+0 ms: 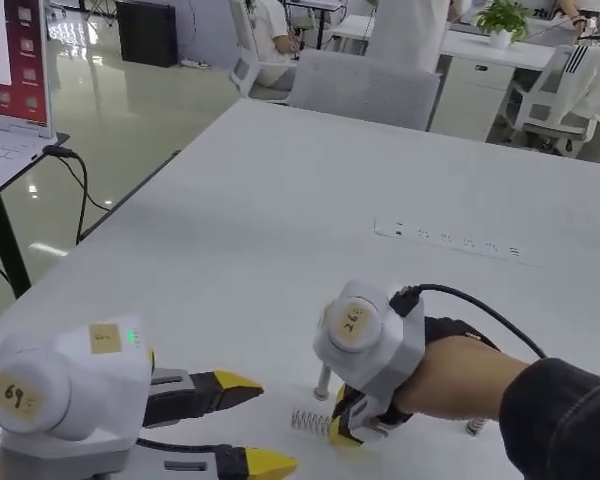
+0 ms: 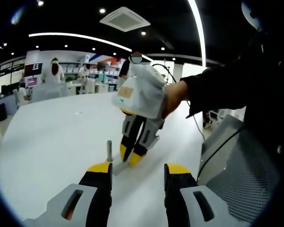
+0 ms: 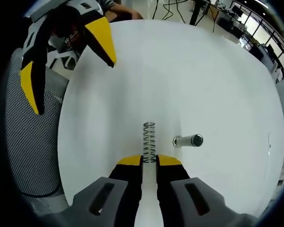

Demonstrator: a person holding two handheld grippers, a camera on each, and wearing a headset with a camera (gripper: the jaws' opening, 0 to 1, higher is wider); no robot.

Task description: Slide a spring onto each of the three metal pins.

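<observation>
One spring (image 3: 149,142) lies just beside the pin (image 3: 188,140), its end pinched by the jaws of the right gripper (image 3: 149,161). The left gripper (image 2: 138,168) waits near the pin, jaws spread. The next move likely calls for lifting the spring and lining it up over the pin's tip.

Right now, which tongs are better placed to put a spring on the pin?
Right: the right tongs grip a spring, with a metal pin just beside it; the left tongs stand open, empty.

A wide white worktop (image 1: 280,200) sits over a glossy pale floor (image 1: 120,100). A grey chair (image 1: 365,90) stands at its far edge, a laptop (image 1: 10,90) to the left (screen lit), a potted plant (image 1: 502,18) beyond. Light strips (image 2: 198,28) and a vent (image 2: 124,19) cross the ceiling (image 2: 75,21).
</observation>
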